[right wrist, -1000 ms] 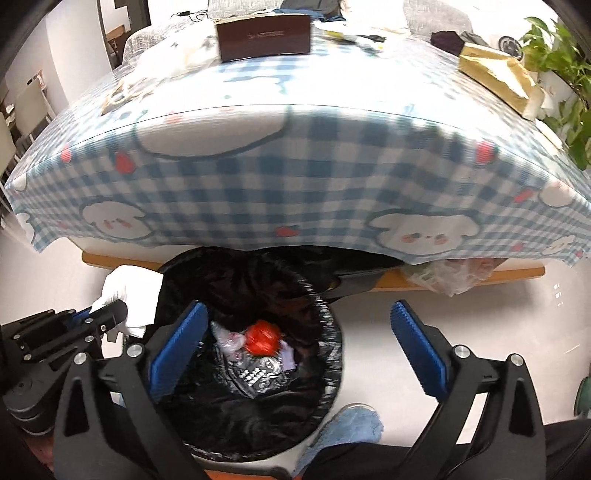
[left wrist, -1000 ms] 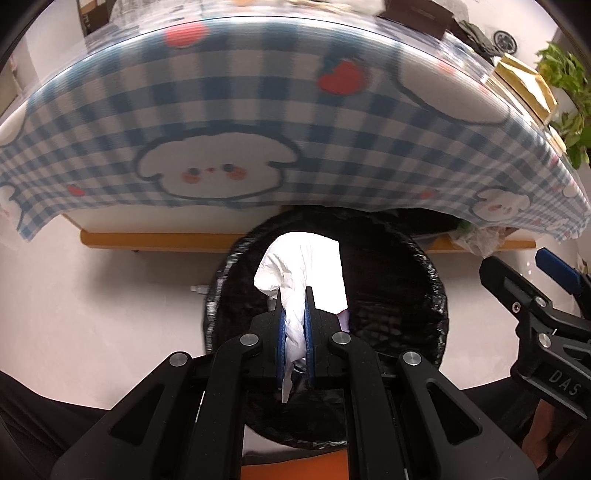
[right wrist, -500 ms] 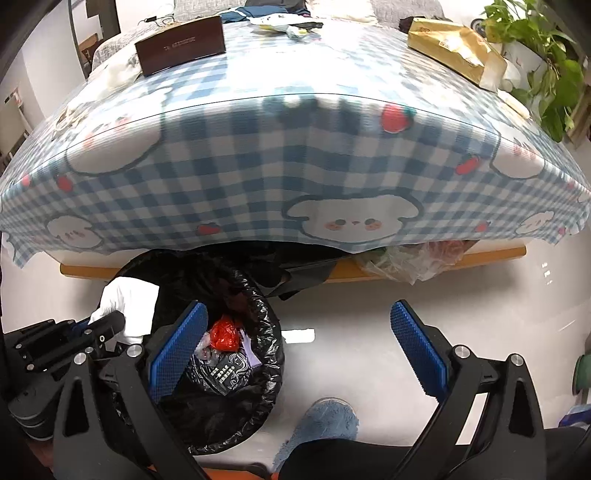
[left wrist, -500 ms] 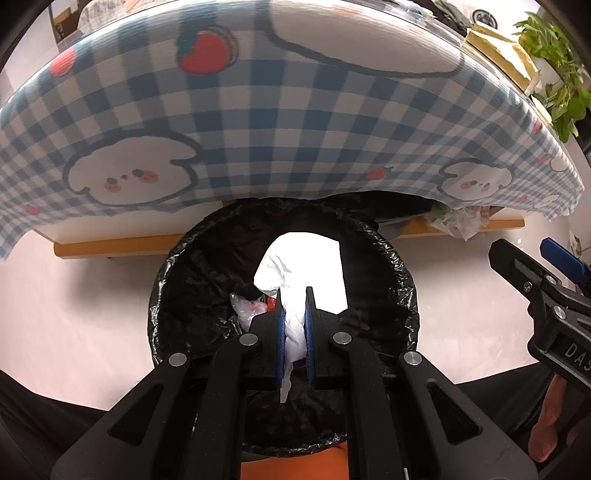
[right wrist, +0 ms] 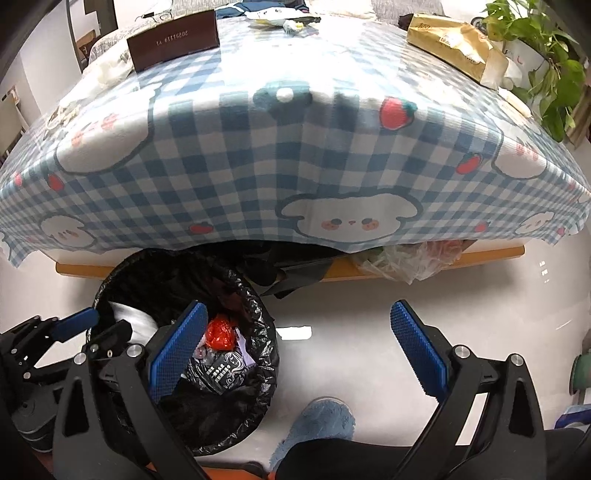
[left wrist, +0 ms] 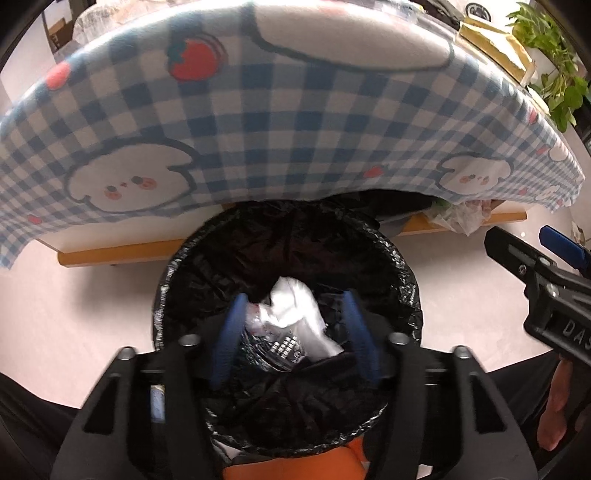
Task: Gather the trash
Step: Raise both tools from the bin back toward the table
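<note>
A bin lined with a black bag (left wrist: 402, 280) stands on the floor at the table's front edge; it also shows in the right wrist view (right wrist: 267, 332). My left gripper (left wrist: 293, 325) is open right above the bin's mouth. A crumpled white tissue (left wrist: 295, 314) lies loose inside the bin between the fingers, on other trash. It shows as a white patch in the right wrist view (right wrist: 133, 317), near a red wrapper (right wrist: 220, 333) and a black packet (right wrist: 225, 373). My right gripper (right wrist: 299, 347) is open and empty above the floor, right of the bin.
The table with a blue checked cloth (right wrist: 288, 140) overhangs the bin. On it are a dark brown box (right wrist: 173, 38), a yellow packet (right wrist: 454, 38) and small wrappers (right wrist: 280, 18) at the far edge. A plant (right wrist: 546, 55) stands at right. A blue slipper (right wrist: 321, 421) is on the floor.
My left gripper opened and let go of the white tissue, which dropped into the bin. My right gripper drifted further right, away from the bin.
</note>
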